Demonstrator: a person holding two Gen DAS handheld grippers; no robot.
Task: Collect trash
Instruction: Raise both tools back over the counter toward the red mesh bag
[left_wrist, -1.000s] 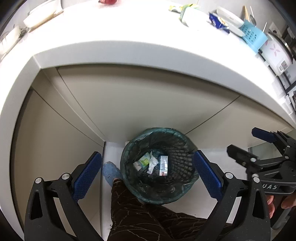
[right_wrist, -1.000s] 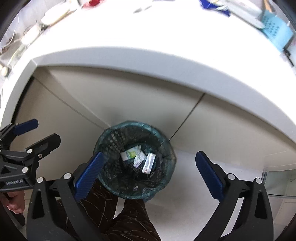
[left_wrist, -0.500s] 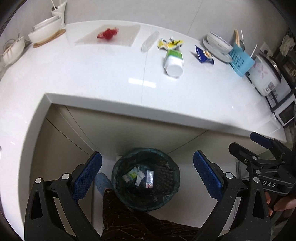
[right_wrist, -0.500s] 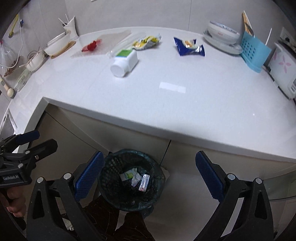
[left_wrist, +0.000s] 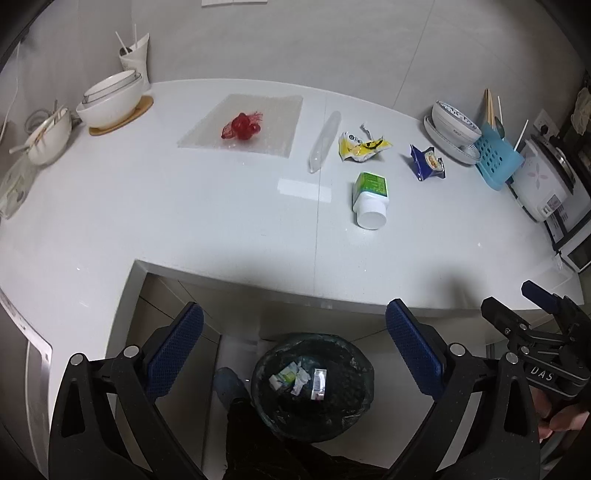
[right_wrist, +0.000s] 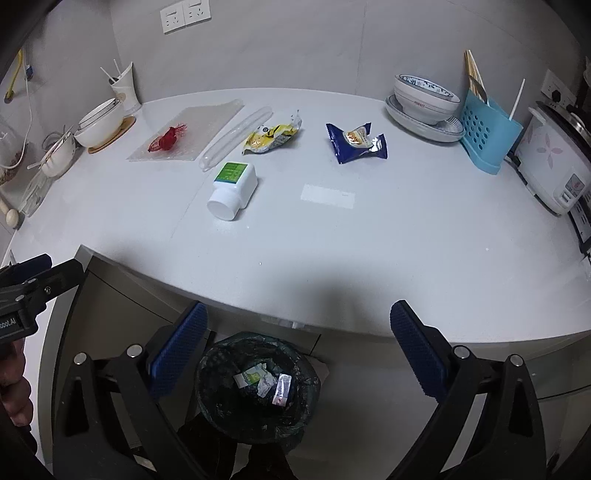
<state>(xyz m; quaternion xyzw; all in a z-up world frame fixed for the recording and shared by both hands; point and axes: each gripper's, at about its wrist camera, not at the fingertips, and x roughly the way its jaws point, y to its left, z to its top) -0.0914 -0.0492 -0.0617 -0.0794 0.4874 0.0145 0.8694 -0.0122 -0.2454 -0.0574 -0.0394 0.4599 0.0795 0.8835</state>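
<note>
While both tongs hang spread and empty above bin (left_wrist: 312, 384), trash sits on counter (left_wrist: 184, 221): bottle (left_wrist: 370, 199), yellow wrapper (left_wrist: 362, 146), blue wrapper (left_wrist: 426, 162), plastic tube (left_wrist: 324, 142), red scrap (left_wrist: 242, 126). Left gripper (left_wrist: 293, 354), right gripper (right_wrist: 297, 354) well short of all. Risks: round bottle likely rolls if nudged; thin wrappers may slip from pads; far reach could knock bowls (left_wrist: 112, 98).
</note>
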